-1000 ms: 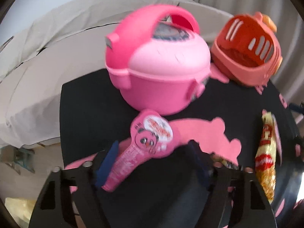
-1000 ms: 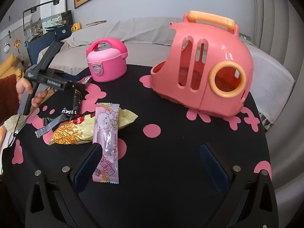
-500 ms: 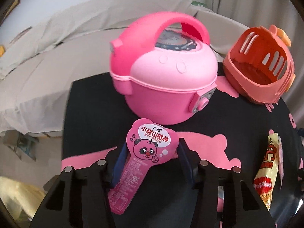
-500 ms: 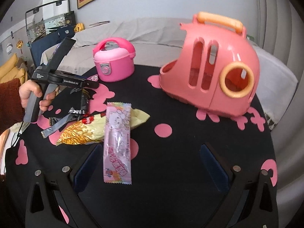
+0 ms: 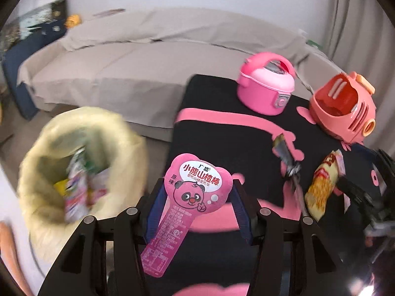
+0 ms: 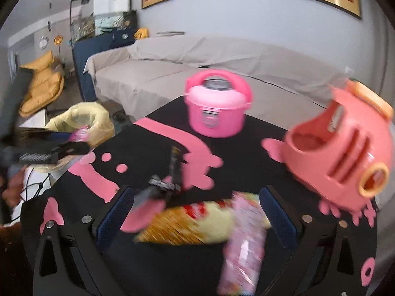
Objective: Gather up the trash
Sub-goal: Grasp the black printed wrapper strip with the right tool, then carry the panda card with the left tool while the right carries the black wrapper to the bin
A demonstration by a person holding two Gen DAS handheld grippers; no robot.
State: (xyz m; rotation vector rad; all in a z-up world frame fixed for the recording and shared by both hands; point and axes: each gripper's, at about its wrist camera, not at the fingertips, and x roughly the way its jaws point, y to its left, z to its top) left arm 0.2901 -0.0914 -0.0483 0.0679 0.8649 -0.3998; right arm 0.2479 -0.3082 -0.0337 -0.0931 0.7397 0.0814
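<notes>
My left gripper (image 5: 196, 204) is shut on a pink panda snack wrapper (image 5: 190, 194), held above the table's left edge beside the yellow-lined trash bin (image 5: 74, 172). The bin holds several wrappers. My right gripper (image 6: 195, 212) is open low over the table, its fingers on either side of a yellow snack bag (image 6: 192, 224) and a pink wrapper (image 6: 244, 244) lying across it. A dark wrapper (image 6: 170, 175) lies just beyond. The left gripper with its pink wrapper also shows in the right wrist view (image 6: 74, 143), by the bin (image 6: 84, 118).
A pink toy rice cooker (image 6: 217, 108) and a salmon toy carrier (image 6: 345, 153) stand on the far side of the black table (image 6: 246, 153) with pink patches. A grey sofa (image 5: 148, 61) lies behind.
My left gripper has lifted the panda wrapper and swung left to the bin. My right gripper has moved forward and left, so the yellow bag and pink wrapper now lie between its fingers.
</notes>
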